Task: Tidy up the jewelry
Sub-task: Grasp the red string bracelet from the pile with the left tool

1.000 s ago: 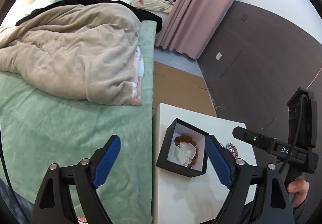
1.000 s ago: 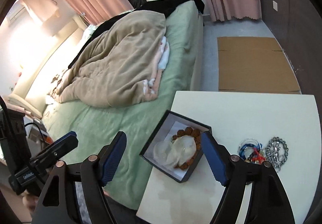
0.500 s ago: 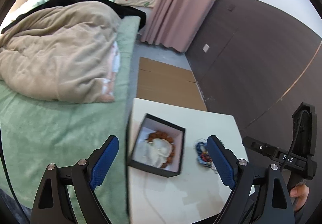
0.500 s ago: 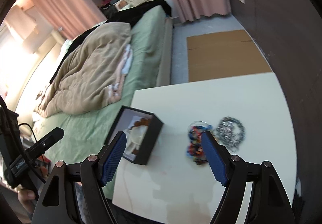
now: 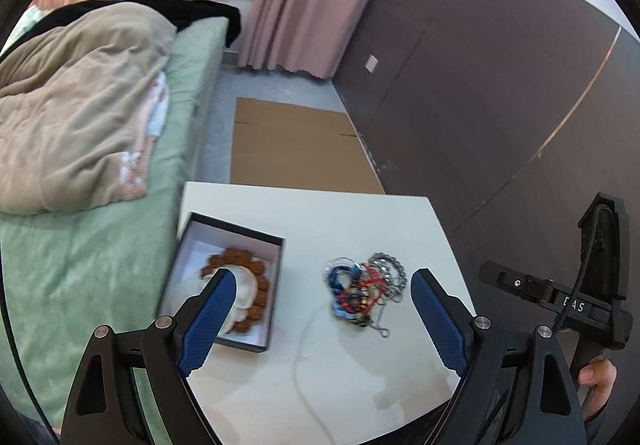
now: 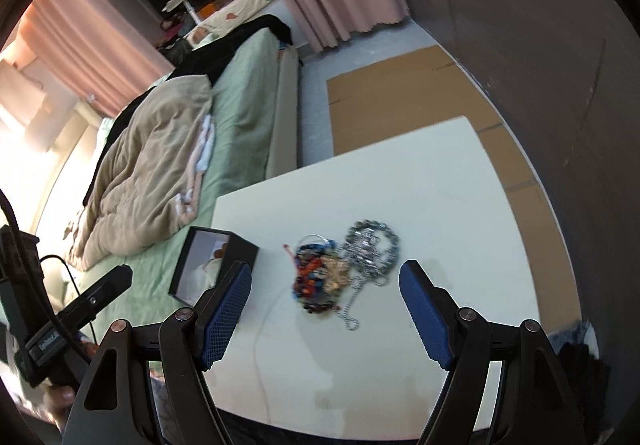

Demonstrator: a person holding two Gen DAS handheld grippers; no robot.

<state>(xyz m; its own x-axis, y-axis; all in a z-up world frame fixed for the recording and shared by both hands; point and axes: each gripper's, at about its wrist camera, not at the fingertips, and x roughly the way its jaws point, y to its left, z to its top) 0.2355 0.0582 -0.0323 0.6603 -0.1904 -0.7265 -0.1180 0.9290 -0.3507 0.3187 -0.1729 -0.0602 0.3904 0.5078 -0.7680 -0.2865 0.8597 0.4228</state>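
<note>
A white counter (image 5: pixel 348 361) is seen beside a bed (image 5: pixel 72 277) with a green sheet and a beige blanket (image 5: pixel 80 109). On the counter, near its edge by the bed, a black box (image 5: pixel 240 233) with a white inside is placed. A brown bead bracelet (image 5: pixel 262 279) and a white piece are seen inside the box; what the white piece is cannot be told. To the right of the box, apart from it, a tangled pile of jewelry (image 5: pixel 362 291) is lying on the counter: blue and red strands, coloured beads and a silver chain (image 6: pixel 370 245).

The left gripper (image 5: pixel 320 317) is held above the counter with its blue fingers (image 5: pixel 438 321) spread wide, and nothing is held between them. The pile is seen in the gap between the fingers, but it is not touched.

The right gripper (image 6: pixel 324 313) is also opened wide and nothing is gripped by it. In its view the pile lies between the fingers (image 6: pixel 224 309), on the counter beyond them. A flat cardboard sheet (image 5: pixel 296 145) is lying on the floor behind the counter.
</note>
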